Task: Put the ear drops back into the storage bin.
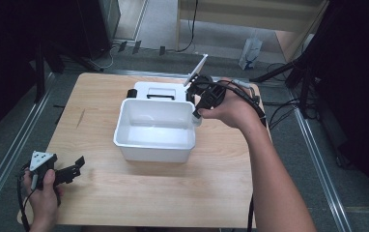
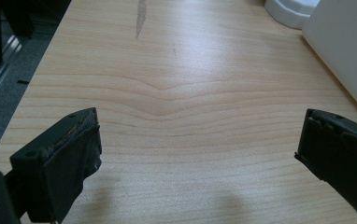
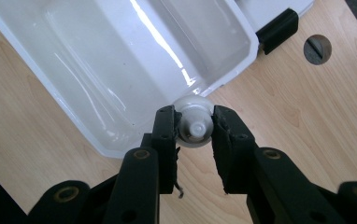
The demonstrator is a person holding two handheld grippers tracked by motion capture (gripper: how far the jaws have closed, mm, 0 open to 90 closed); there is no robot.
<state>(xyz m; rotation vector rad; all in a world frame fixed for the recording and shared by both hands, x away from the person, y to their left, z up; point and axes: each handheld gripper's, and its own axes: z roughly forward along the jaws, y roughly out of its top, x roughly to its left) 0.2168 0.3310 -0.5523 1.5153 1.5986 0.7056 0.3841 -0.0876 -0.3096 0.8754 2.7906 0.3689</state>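
From the high view, a white plastic tub (image 1: 156, 130) sits mid-table on the wooden table (image 1: 124, 193), with a flat white lid with black clips (image 1: 156, 91) lying just behind it. The right gripper (image 1: 198, 112) reaches to the tub's right near-side corner, likely so a small white piece there can go in or come out over the rim. The left gripper (image 1: 78, 166) rests low at the table's near left edge, well apart from the tub, seemingly parked out of the way. The tub looks empty apart from glare on its floor.

In the left gripper view, the jaws stand wide apart over bare wood with nothing between them. The tub's side wall (image 2: 349, 51) shows at the right edge.

In the right gripper view, the right gripper (image 3: 194, 128) has its two jaws pressed against either side of a small round white knob-like cap (image 3: 194, 125), held just outside the tub's corner rim (image 3: 216, 84). What that piece is exactly is hard to tell. The tub's interior shows only reflections, no contents. A round cable hole (image 3: 317, 49) sits in the tabletop beyond.
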